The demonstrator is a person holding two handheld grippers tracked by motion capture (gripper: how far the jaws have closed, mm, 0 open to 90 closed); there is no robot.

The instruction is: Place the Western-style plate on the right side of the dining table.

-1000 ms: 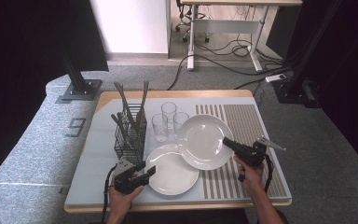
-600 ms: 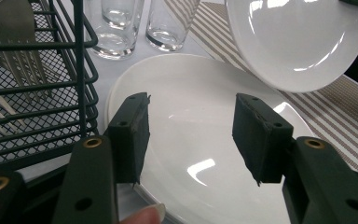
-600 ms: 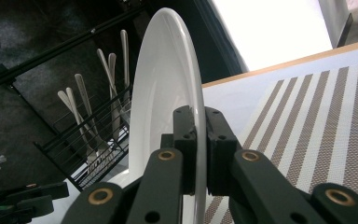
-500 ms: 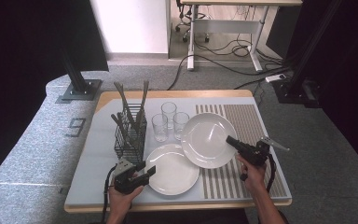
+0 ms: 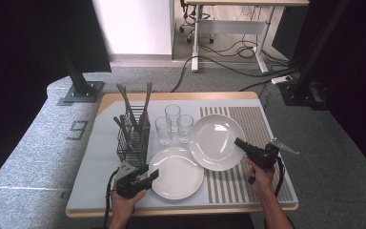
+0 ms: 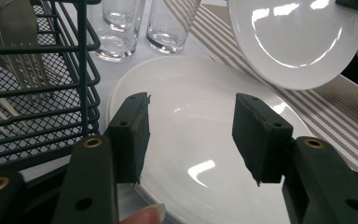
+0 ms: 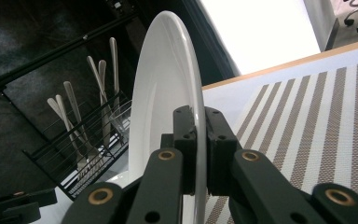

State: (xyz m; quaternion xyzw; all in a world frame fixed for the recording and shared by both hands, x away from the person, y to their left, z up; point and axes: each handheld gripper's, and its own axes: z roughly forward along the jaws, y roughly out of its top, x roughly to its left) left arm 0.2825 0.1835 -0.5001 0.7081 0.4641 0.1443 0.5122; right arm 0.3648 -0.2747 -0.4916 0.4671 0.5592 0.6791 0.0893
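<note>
Right gripper view: right gripper (image 7: pixel 196 140) jaws clamped on plate (image 7: pixel 168 93) rim; left gripper (image 6: pixel 191 135) jaws wide, empty.

Hand-held gripper (image 7: pixel 197 154) pinches white plate (image 7: pixel 163 93) rim edge-on.

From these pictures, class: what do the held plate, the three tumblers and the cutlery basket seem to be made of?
Held plate: probably glazed ceramic, being white, glossy, with sharp highlights. Tumblers: clear glass or plastic; the mat shows through. Cutlery basket: dark coated metal wire and mesh, apparently.
</note>
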